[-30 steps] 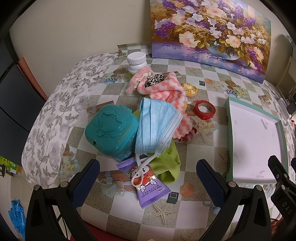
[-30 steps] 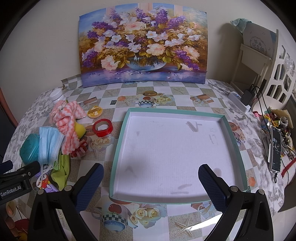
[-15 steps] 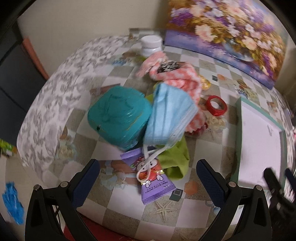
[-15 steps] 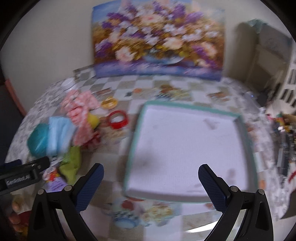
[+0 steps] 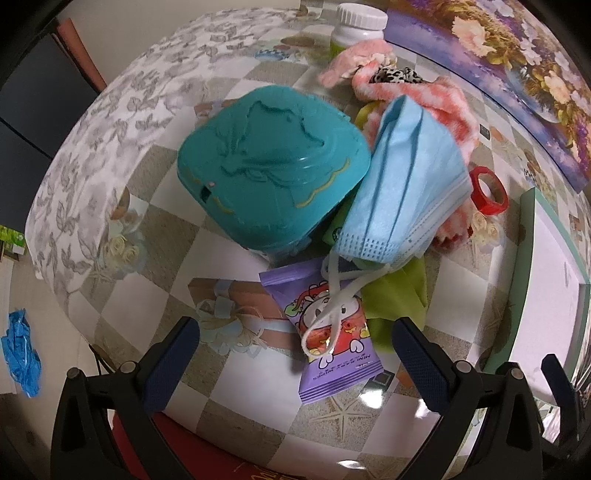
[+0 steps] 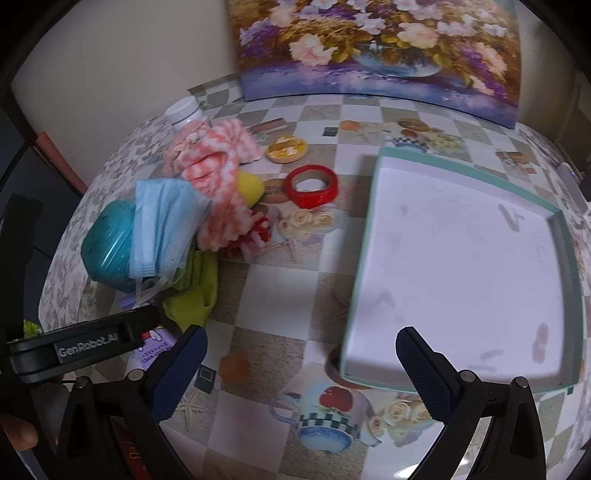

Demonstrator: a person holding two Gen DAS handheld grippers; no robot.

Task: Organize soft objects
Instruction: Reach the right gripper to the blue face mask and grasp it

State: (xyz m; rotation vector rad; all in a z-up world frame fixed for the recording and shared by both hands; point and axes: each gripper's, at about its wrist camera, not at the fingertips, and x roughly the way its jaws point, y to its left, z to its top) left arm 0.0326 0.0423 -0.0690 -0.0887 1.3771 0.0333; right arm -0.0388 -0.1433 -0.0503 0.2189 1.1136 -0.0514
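Observation:
A pile of soft things lies left of a green-rimmed white tray (image 6: 554, 218). A blue face mask (image 5: 406, 181) leans on a teal plastic case (image 5: 273, 166), its white ear loops draped over a purple snack packet (image 5: 332, 332). A green cloth (image 5: 399, 295) lies under the mask. A pink-and-white towel (image 5: 443, 96) lies behind, with a black-and-white scrunchie (image 5: 395, 75) on it. My left gripper (image 5: 295, 362) is open and empty, just in front of the snack packet. My right gripper (image 6: 299, 369) is open and empty over the table near the tray's front left corner.
A red tape roll (image 6: 312, 186), a yellow ball (image 6: 251, 188) and a round gold tin (image 6: 286, 149) lie between the pile and the tray. A white-capped bottle (image 5: 360, 22) stands behind. A flower painting (image 6: 376, 48) leans on the wall. The table edge (image 5: 122, 339) drops off at left.
Both grippers have swung left and moved closer to the pile. The pile now looms larger in the left wrist view. Nothing has been grasped.

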